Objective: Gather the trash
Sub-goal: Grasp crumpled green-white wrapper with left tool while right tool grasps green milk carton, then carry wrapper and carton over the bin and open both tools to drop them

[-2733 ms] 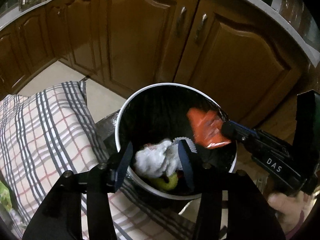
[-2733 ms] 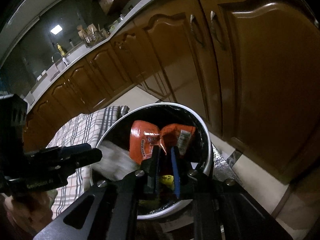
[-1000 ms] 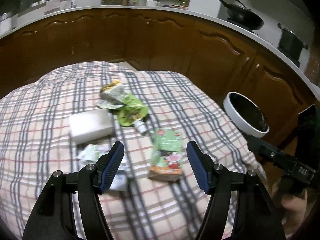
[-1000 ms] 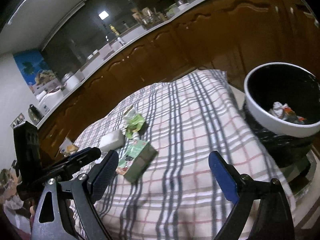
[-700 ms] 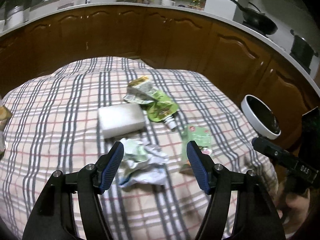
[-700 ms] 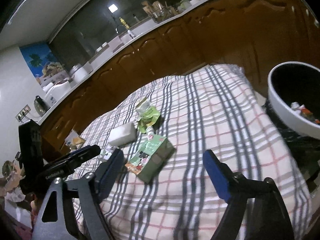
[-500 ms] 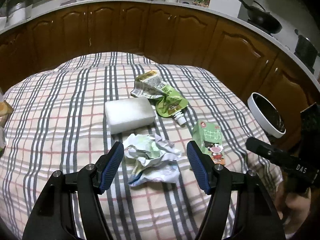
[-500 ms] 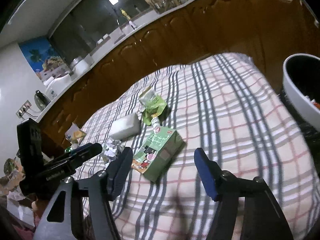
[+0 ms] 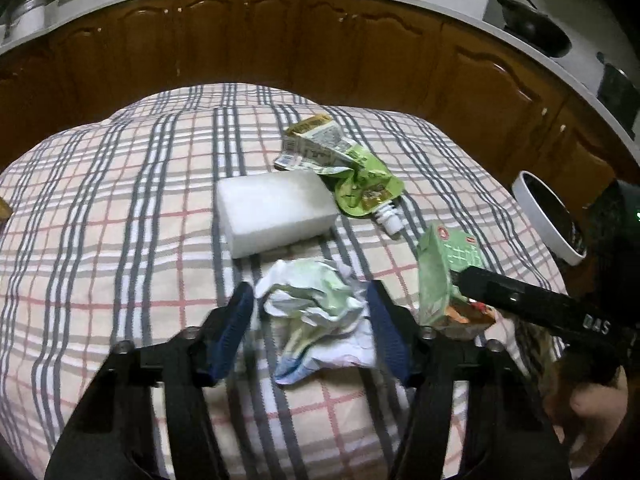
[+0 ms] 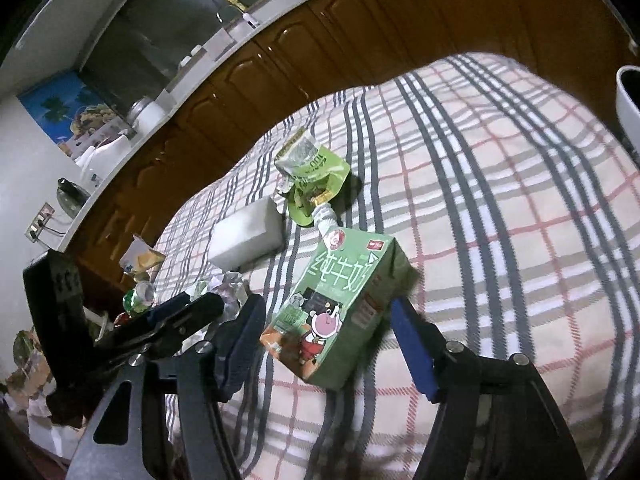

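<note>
Paper first, in the left wrist view: the crumpled paper wad lies on the plaid table, just in front of the white foam block, and sits between the fingers of your left tool. That tool stands wide, its blue pads flanking the wad without clearly touching it. Lower until the pads reach the cloth, then close slowly so the loose folds bunch inward instead of slipping out underneath. The green pouch lies behind the block, and the bin stands off to the block's right, past the table edge.

Right wrist view: the green milk carton lies flat just in front of the block, between the fingers of your right tool, which is also wide and holds nothing. Square the pads to the carton's long sides before closing; a grip across one corner will probably let it twist.
</note>
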Demonstrator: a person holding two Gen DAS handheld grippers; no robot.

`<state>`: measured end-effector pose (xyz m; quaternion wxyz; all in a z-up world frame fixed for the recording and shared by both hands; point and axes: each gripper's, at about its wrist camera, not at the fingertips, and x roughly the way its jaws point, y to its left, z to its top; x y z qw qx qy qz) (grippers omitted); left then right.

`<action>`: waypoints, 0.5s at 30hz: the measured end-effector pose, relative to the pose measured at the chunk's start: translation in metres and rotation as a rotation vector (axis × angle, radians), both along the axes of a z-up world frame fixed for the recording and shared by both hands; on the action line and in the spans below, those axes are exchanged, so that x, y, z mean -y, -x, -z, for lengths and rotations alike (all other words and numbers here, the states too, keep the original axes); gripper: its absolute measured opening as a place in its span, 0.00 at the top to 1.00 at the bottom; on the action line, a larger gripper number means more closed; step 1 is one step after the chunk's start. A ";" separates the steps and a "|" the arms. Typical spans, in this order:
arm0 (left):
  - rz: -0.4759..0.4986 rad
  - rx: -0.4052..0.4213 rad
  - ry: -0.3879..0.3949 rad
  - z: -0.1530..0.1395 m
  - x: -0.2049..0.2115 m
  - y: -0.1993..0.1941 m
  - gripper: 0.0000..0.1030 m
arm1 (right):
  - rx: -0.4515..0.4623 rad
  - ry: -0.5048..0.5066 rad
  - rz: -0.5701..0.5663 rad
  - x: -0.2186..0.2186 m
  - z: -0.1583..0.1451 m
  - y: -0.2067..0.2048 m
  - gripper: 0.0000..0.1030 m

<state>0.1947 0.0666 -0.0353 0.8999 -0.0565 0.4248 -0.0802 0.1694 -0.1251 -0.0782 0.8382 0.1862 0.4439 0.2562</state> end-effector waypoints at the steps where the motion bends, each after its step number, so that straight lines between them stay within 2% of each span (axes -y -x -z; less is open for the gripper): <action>1: 0.009 -0.001 0.004 0.000 0.002 0.000 0.57 | -0.010 -0.007 0.002 0.000 0.001 -0.001 0.35; 3: 0.021 0.007 -0.002 -0.002 0.005 0.001 0.61 | -0.035 -0.011 0.008 -0.003 0.004 -0.004 0.34; 7: 0.046 0.027 -0.012 -0.006 0.010 0.006 0.72 | -0.029 0.027 0.007 -0.012 0.005 -0.007 0.35; 12: 0.052 0.042 -0.013 -0.011 0.009 0.010 0.78 | 0.011 0.033 -0.007 -0.010 0.003 -0.006 0.52; 15: 0.052 0.050 0.002 -0.017 0.010 0.012 0.79 | 0.040 0.042 -0.019 -0.008 -0.003 -0.002 0.55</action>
